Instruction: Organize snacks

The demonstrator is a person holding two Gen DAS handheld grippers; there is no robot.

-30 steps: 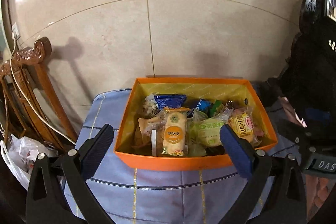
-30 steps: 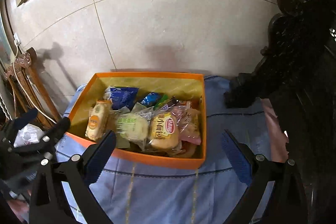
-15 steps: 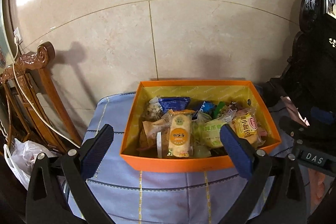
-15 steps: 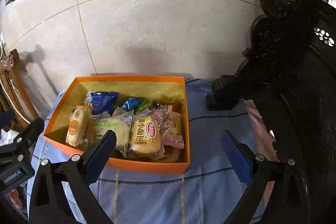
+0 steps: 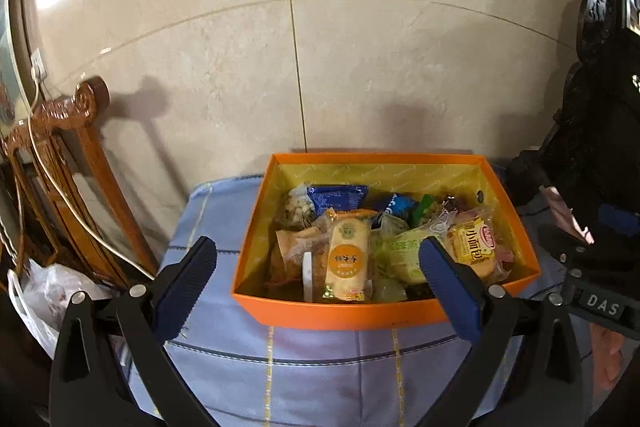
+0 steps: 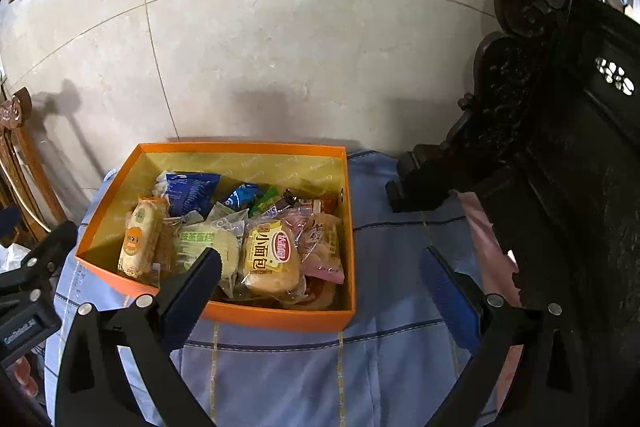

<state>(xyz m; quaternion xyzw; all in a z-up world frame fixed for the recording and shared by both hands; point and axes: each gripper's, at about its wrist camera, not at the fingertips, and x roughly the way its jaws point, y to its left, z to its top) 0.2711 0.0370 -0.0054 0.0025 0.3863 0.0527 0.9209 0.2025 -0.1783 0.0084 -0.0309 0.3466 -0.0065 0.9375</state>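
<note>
Orange cardboard forms the open box (image 5: 340, 317) that serves as landmark, sitting on a blue checked cloth (image 5: 320, 379) against the beige tiled wall (image 5: 360, 67). Inside the box lie the wrapped snacks: a long yellow cake packet (image 5: 347, 259) toward its left side, a small-bread bun pack (image 5: 474, 247) toward its right side, a dark blue bag (image 5: 336, 195) at the back. Short of the box's near wall, the left gripper (image 5: 316, 287) hovers with jaws spread wide and empty. The right gripper (image 6: 320, 287) hangs over the box's near right corner, equally wide apart, gripping nothing. Left of the box stands a carved wooden chair (image 5: 60, 155); right of it, dark carved furniture (image 6: 560, 147).
</note>
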